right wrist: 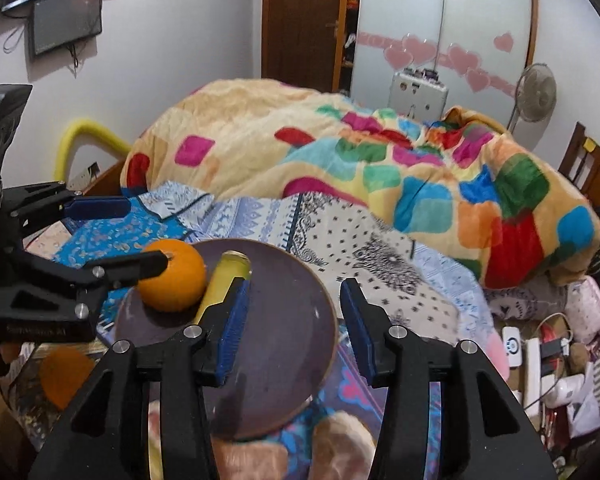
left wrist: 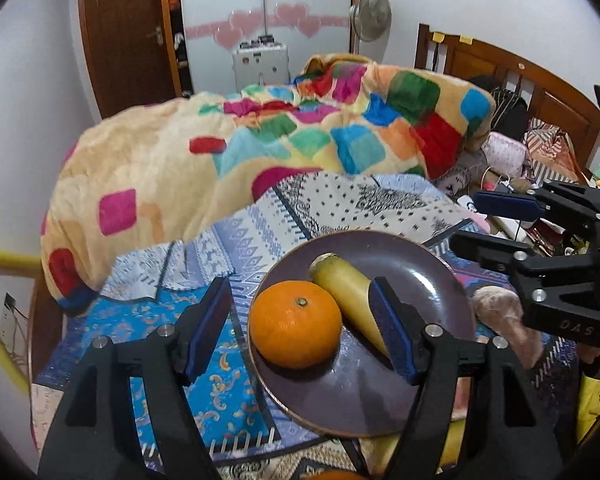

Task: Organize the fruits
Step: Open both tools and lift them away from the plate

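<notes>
The plate [left wrist: 440, 280] sits on the patterned bedcover [left wrist: 340, 204], and on it lie an orange [left wrist: 295, 325] and a banana [left wrist: 346, 292], touching, the orange to the left. The banana's long axis runs from the far middle of the plate toward the near right. The left gripper [left wrist: 300, 338] hangs above the plate's near-left part with its jaws wide and nothing pressed between the pads: in its view the orange shows between the jaws, and the right finger crosses in front of the banana's near end. The right gripper [right wrist: 296, 326] hovers over the plate's bare right half, jaws moderately apart and empty; the banana lies just left of its left finger. Both point steeply down and forward. A second orange [right wrist: 66, 376] lies off the plate, low at the near left, blurred. Judging from that, the left hand is nearer to it for the next pick.
</notes>
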Action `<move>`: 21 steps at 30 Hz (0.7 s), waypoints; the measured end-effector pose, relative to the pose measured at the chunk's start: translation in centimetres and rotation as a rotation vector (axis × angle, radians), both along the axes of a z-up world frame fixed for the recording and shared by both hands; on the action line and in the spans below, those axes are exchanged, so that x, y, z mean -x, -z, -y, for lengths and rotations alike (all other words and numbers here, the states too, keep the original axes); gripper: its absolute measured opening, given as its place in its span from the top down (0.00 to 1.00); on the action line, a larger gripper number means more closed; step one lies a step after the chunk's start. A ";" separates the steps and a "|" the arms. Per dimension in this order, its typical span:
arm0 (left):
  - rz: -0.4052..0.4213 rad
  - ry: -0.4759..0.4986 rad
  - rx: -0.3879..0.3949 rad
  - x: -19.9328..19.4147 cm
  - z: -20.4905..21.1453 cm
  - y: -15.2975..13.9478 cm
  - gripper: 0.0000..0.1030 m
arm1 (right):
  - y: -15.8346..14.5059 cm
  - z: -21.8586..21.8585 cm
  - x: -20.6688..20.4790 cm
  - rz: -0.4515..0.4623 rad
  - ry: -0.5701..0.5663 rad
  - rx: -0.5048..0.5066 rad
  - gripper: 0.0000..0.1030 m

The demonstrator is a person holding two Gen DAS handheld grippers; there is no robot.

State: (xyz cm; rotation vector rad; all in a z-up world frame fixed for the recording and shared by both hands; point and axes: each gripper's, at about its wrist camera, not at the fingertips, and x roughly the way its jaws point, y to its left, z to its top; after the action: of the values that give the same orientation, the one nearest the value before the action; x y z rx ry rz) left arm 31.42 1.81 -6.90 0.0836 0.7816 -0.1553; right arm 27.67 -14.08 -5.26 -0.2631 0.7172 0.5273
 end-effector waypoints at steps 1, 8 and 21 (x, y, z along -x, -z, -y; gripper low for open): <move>0.013 -0.003 -0.003 0.7 0.1 -0.5 0.31 | -0.5 0.4 0.7 0.011 0.000 -0.007 0.57; 0.042 -0.009 -0.015 4.5 0.4 -1.9 0.27 | -2.0 2.2 4.3 0.066 0.010 -0.030 0.53; -0.059 -0.056 0.019 9.8 -0.3 1.4 0.23 | -0.5 6.0 8.6 0.034 0.069 -0.059 0.51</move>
State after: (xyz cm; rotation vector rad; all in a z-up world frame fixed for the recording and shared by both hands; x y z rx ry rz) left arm 21.59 2.13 -8.34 0.0398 0.8402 -0.1125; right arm 19.08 -20.11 -4.80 -0.1912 0.6747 0.4760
